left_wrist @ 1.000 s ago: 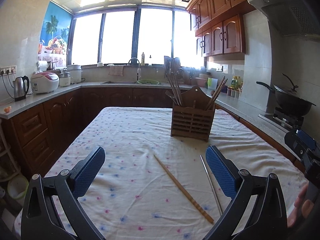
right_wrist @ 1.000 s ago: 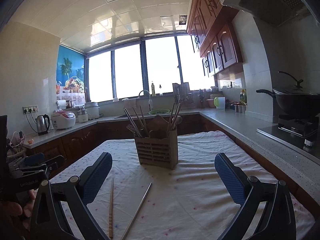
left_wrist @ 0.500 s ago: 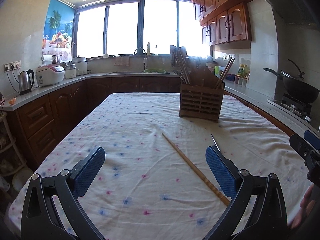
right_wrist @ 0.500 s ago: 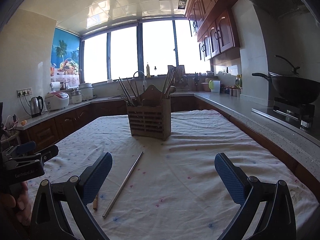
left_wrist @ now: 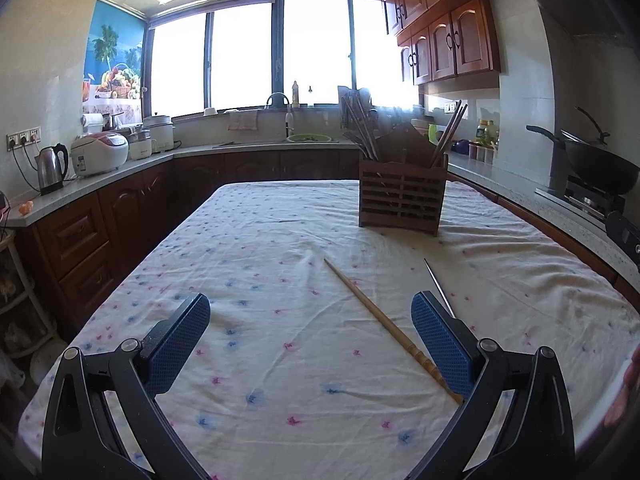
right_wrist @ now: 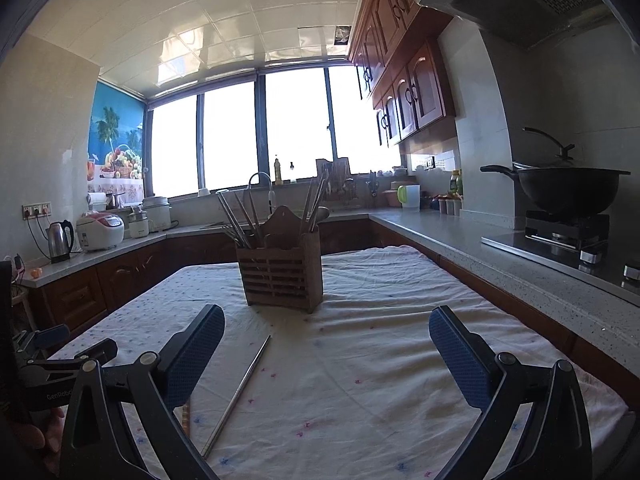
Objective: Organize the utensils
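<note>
- Dropping lower toward the worktop than a second before, both grippers had closed in on two loose chopsticks.
- Left gripper: fingers wide apart, empty, the wooden chopstick lying between them.
- Right gripper: fingers apart, empty, the metal chopstick just inside its left finger.
- The holder stood farther back, with chopsticks upright in both side compartments.

Left tool hangs with its blue pads spread wide, nothing between them. Right tool likewise gapes empty, level beside it.
</note>
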The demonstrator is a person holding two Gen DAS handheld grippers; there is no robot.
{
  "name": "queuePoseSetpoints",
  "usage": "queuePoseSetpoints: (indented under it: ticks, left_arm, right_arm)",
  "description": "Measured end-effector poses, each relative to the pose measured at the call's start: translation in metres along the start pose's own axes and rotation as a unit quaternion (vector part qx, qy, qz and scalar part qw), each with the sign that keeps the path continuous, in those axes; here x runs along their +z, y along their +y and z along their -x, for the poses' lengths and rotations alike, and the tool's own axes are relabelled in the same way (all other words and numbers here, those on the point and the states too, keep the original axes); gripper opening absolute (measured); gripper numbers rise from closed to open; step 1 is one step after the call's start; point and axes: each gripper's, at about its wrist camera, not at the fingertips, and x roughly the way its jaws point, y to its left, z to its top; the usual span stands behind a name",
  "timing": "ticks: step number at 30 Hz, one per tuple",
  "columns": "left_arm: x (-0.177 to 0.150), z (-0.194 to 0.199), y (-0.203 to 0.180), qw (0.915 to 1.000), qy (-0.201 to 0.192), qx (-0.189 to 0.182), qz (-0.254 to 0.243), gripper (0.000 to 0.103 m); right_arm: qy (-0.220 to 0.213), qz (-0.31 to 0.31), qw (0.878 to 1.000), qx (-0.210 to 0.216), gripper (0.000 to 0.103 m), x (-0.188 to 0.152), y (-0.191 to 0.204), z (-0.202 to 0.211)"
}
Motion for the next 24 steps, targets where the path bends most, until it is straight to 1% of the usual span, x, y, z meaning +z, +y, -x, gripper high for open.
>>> queuePoseSetpoints:
  ticks: [3, 7, 8, 12, 17, 24]
  left_arm:
    - [0.001, 0.000, -0.002, 1.0000, 0.001, -0.001, -0.001, 0.103]
    - [0.002, 0.002, -0.003, 1.0000, 0.000, 0.000, 0.002, 0.103]
    - [0.003, 0.003, -0.003, 1.0000, -0.001, 0.001, 0.003, 0.103]
    - [0.004, 0.005, -0.005, 1.0000, -0.005, 0.002, 0.002, 0.103]
    - [0.005, 0.008, -0.009, 1.0000, -0.007, -0.002, 0.000, 0.103]
    - [0.006, 0.009, -0.016, 0.9999, -0.007, -0.009, -0.005, 0.103]
  right_arm:
    - [0.015, -0.006, 1.000, 0.004, 0.103, -0.005, -0.002, -0.008]
    - [0.048, -0.011, 0.999, 0.022, 0.103, -0.014, -0.002, -0.022]
    - [0.050, -0.011, 0.998, 0.024, 0.103, -0.014, -0.001, -0.022]
    - [0.033, -0.004, 0.999, 0.035, 0.103, -0.011, 0.003, -0.016]
    - [0.042, 0.000, 0.998, 0.040, 0.103, -0.015, 0.005, -0.016]
    - [0.045, -0.016, 0.998, 0.042, 0.103, -0.016, -0.002, -0.016]
